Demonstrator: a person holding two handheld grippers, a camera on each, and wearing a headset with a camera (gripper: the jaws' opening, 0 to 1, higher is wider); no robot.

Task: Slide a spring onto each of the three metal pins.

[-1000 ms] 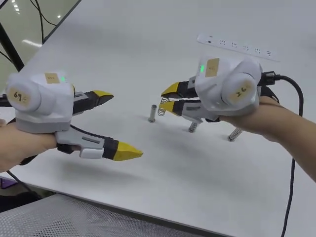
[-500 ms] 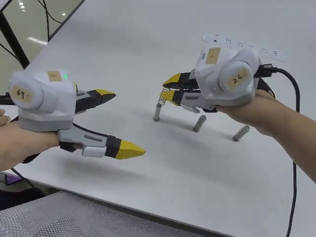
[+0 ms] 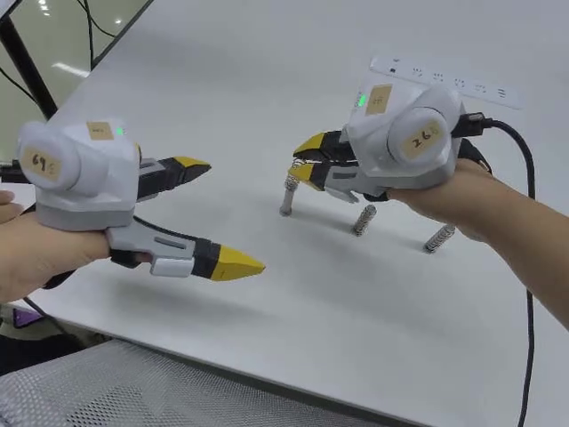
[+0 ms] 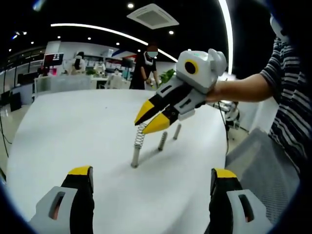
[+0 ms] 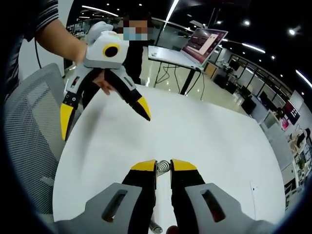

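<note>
Spring (image 3: 290,185) pinched at top coils between yellow tips of right gripper (image 3: 302,162), jaws drawn nearly together around it. Hangs down from the claw, lower coils around the head of left-hand pin (image 3: 285,208), upright on white table (image 3: 267,53). In left gripper view, sits just below the claw tips (image 4: 140,135), pin shaft bare beneath. In right gripper view, shows as a round coil (image 5: 164,166) wedged in the narrow gap between the two jaws. Middle pin (image 3: 363,220) and right-hand pin (image 3: 437,238) under the holding hand, each sleeved in coils, clear of the claw. Left gripper (image 3: 222,213) above the table's near side, jaws spread wide, clutching nothing, well apart from the spring. Power strip (image 3: 444,78) near the far edge.
</note>
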